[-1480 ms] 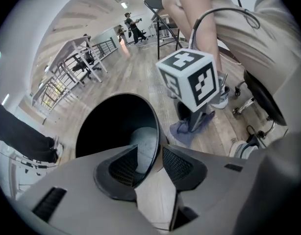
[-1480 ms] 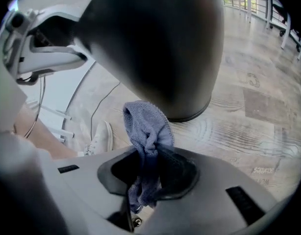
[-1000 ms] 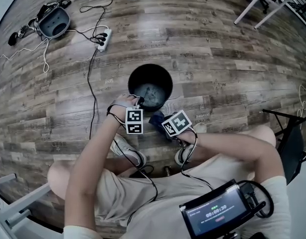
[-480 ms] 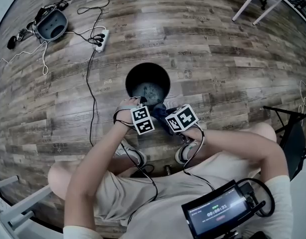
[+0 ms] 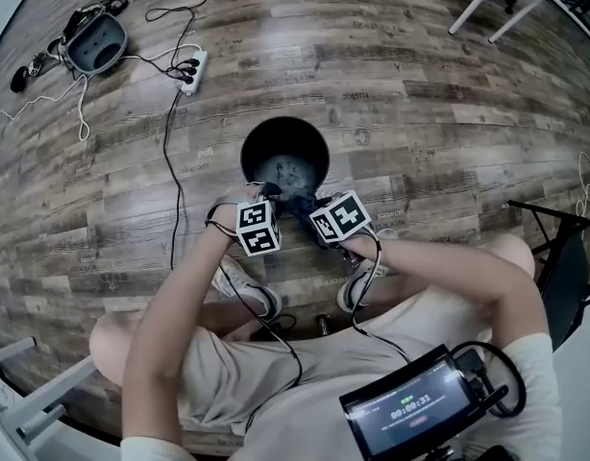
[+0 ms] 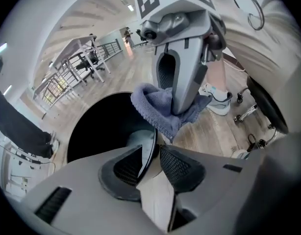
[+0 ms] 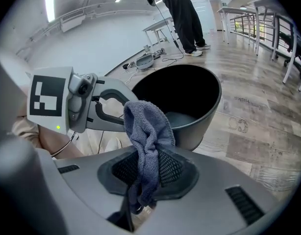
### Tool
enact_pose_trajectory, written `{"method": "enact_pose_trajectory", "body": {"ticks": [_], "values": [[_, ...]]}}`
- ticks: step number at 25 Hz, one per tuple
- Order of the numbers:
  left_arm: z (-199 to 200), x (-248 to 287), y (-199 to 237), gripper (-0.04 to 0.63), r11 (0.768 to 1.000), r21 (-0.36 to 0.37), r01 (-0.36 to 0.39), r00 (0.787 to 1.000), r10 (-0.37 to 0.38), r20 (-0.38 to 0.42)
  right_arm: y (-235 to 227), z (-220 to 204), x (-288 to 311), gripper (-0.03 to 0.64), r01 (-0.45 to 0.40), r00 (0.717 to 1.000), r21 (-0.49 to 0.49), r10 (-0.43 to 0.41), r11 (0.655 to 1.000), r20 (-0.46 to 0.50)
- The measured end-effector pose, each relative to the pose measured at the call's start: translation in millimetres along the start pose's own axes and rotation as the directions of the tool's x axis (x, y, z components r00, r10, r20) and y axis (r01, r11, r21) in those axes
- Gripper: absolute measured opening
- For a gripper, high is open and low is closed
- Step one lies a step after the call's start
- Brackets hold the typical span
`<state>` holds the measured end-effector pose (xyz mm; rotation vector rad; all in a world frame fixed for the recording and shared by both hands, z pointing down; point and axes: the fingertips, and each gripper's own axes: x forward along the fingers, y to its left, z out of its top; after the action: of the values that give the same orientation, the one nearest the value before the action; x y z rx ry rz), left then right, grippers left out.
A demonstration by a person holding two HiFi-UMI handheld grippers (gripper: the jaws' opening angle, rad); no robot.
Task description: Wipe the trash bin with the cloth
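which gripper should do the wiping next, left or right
Right. The right gripper is shut on the cloth right beside the trash bin; the left gripper is clamped on the bin's rim, likely steadying it.

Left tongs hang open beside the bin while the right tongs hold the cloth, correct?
No. The left gripper view shows the left tongs shut on the bin rim, not open. The right tongs do hold the cloth.
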<state>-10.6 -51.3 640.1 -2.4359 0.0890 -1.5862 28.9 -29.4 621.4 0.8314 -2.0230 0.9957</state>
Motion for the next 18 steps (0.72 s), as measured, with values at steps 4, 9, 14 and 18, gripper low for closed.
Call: {"method": "enact_pose_trajectory", "body": {"ticks": [4,9,14,18], "values": [[0,1,0,0.123,1.000,0.018,0.000,1.000,0.000,0.007,-12,1,17,0.080,0.033,0.999,-0.002,-0.033,0.999,-0.002],[3,1,0,0.118,0.999,0.038,-0.008,1.000,0.008,0.013,-25,-9,43,0.080,0.052,0.999,0.012,-0.052,0.999,-0.003],[2,0,-2,0.117,0.998,0.061,-0.011,1.000,0.010,0.026,-35,-23,71,0.080,0.071,0.997,0.014,-0.071,0.997,-0.019],[3,0,-1,0.115,0.998,0.069,-0.012,1.000,0.010,0.030,-44,-34,93,0.080,0.082,0.996,0.015,-0.082,0.997,-0.025]]}}
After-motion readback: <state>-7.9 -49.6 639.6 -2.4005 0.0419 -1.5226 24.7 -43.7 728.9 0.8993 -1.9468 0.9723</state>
